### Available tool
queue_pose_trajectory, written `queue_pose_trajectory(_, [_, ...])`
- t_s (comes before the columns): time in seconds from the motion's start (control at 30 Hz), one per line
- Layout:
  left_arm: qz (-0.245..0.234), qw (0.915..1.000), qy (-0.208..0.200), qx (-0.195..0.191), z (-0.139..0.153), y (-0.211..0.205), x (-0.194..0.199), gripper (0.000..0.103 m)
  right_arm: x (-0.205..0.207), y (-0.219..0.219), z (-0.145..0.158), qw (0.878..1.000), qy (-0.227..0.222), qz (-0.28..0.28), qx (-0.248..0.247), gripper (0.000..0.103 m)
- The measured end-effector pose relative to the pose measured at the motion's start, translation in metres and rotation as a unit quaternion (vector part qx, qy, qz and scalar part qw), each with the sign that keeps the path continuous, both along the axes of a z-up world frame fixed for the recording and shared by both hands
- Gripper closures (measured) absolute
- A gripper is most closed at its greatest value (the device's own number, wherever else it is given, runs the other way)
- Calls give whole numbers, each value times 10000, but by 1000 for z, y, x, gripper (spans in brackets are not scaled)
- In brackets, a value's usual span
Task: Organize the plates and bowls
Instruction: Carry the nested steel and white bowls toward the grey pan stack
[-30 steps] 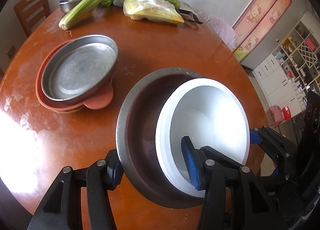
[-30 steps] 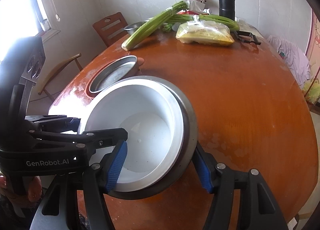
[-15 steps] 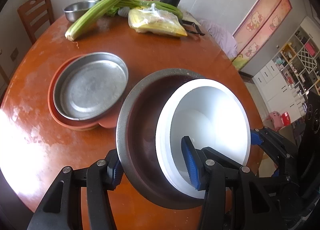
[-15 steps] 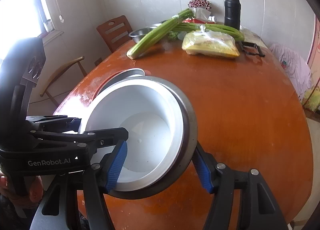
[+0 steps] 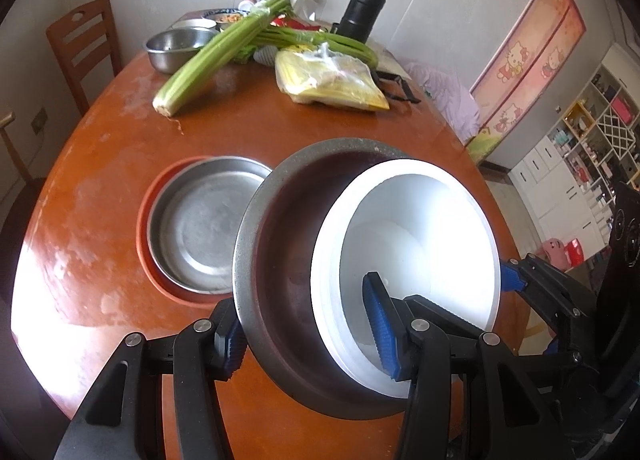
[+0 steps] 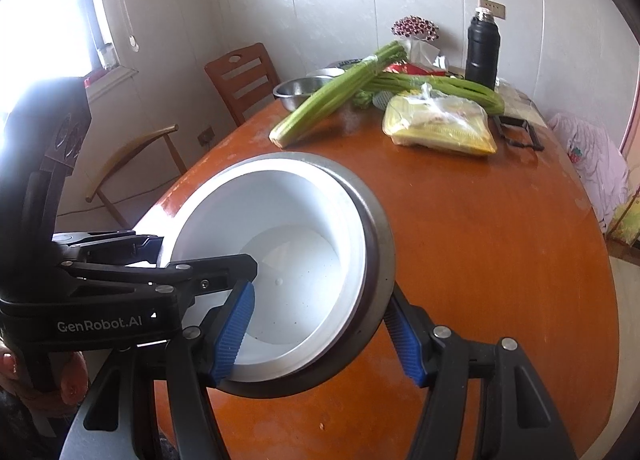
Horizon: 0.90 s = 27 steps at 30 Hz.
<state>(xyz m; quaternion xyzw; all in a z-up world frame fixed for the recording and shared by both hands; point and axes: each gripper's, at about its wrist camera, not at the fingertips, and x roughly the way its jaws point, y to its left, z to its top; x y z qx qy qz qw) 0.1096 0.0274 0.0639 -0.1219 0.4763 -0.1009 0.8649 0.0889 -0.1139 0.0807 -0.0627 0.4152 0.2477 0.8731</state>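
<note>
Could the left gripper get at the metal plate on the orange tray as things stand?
Probably not. The left gripper has its jaws shut on the rims of the nested grey bowl and white bowl, which partly cover the metal plate from its view. It would have to set them down first.

The round, glossy reddish-brown wooden worktop (image 5: 260, 132) carries a terracotta plate (image 5: 145, 236) toward 9 o'clock, with a shallow steel pan (image 5: 200, 224) nested in it. Toward 12 o'clock lie a celery bunch (image 5: 216, 56), a second bundle of green stalks (image 5: 320, 38), a clear bag of yellow noodles (image 5: 328, 80), a steel bowl (image 5: 176, 46), a black flask (image 5: 362, 12) standing upright, and a black-framed tool (image 5: 394, 86) just beside the bag.
</note>
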Motion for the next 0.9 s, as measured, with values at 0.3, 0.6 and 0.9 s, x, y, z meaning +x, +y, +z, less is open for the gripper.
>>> queue_pose_trajectory(0.3, [157,9997,-197,1,15,35,19,50,22,33,11,9997,-128,182,-62,38])
queue_pose_trajectory(0.6, [308,9989,-340,-7,24,63,40,50,51,63,21,9993,-210,304,-23,38])
queue_pose_trajectory(0.9, [383,9991,-84,-134,0,79,56,50,72,81,1,9993,56,346,-125,38])
